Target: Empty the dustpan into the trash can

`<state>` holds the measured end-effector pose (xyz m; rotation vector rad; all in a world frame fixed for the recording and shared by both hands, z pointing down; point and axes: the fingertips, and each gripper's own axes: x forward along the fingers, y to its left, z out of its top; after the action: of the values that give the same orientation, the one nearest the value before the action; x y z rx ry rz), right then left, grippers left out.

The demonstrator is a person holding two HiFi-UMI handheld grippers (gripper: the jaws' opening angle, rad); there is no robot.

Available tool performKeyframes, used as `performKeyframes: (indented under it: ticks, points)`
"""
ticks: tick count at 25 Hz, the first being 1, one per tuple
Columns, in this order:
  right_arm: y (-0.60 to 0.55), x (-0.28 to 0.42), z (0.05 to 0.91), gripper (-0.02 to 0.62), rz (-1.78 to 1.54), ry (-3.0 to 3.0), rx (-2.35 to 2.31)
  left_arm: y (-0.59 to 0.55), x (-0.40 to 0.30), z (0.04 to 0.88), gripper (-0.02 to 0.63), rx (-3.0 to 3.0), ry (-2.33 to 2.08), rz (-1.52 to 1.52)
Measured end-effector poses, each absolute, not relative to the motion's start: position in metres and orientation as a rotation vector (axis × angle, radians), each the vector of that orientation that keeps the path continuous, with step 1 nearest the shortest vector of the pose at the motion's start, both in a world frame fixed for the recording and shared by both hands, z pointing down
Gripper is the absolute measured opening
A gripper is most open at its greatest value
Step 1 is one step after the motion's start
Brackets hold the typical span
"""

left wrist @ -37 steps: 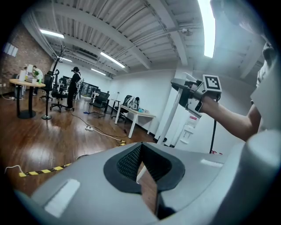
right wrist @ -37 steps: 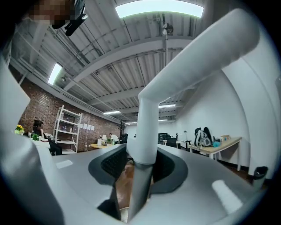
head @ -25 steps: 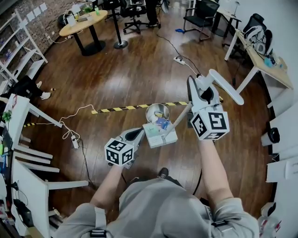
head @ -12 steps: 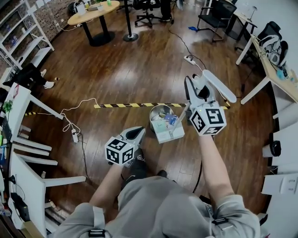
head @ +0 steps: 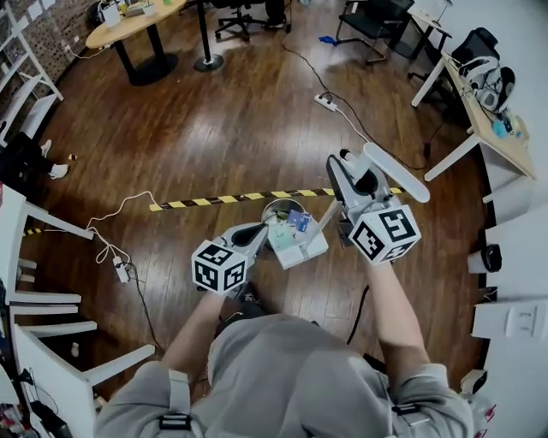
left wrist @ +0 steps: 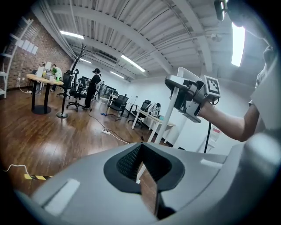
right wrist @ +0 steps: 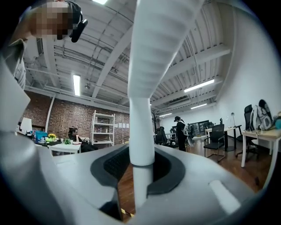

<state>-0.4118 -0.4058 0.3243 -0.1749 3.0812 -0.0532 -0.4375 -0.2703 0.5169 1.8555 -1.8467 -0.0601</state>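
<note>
My right gripper point(head: 349, 168) is shut on the dustpan's white handle point(head: 396, 172), whose pole point(right wrist: 140, 132) stands upright between the dark pads point(right wrist: 115, 166). The white dustpan point(head: 301, 250) hangs low over the floor, loaded with paper scraps and a blue piece point(head: 300, 221). It overlaps the near side of the round metal trash can point(head: 276, 208). My left gripper point(head: 255, 233) points at the dustpan's left edge, close beside it; whether it touches I cannot tell. Its jaws meet with nothing between them point(left wrist: 140, 151). The right gripper point(left wrist: 193, 94) and handle also show in the left gripper view.
Yellow-black tape point(head: 223, 198) crosses the wood floor just beyond the can. A power strip with cable point(head: 325, 102) lies farther off, and another strip point(head: 120, 272) at the left. White desks point(head: 17, 231) stand left, a desk point(head: 479, 120) right. A round table point(head: 128, 21) and office chairs stand at the back.
Both grippers sank and shifted, carrying the dustpan from in front of the trash can to partly over it. The left gripper came closer to the dustpan's left edge.
</note>
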Motion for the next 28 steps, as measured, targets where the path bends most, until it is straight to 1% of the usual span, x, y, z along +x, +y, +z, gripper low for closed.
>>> performKeyframes:
  ticks: [5,16,23,28]
  points:
    - [-0.402,-0.46,0.321,0.098,-0.039,3.102,-0.145,-0.274,-0.472,0.52,-0.003,1.865,-1.807,-0.074]
    - [-0.452,-0.587,0.319,0.097,-0.096,3.121,-0.102,-0.314,-0.568,0.497,-0.003,1.84,-1.913,-0.086]
    - [-0.471,-0.664,0.34,0.097,-0.132,3.216,-0.107,-0.336,-0.615,0.494,-0.003,1.812,-1.95,-0.065]
    - [-0.469,-0.702,0.356,0.097,-0.15,3.268,-0.103,-0.347,-0.643,0.502,-0.003,1.857,-1.896,-0.073]
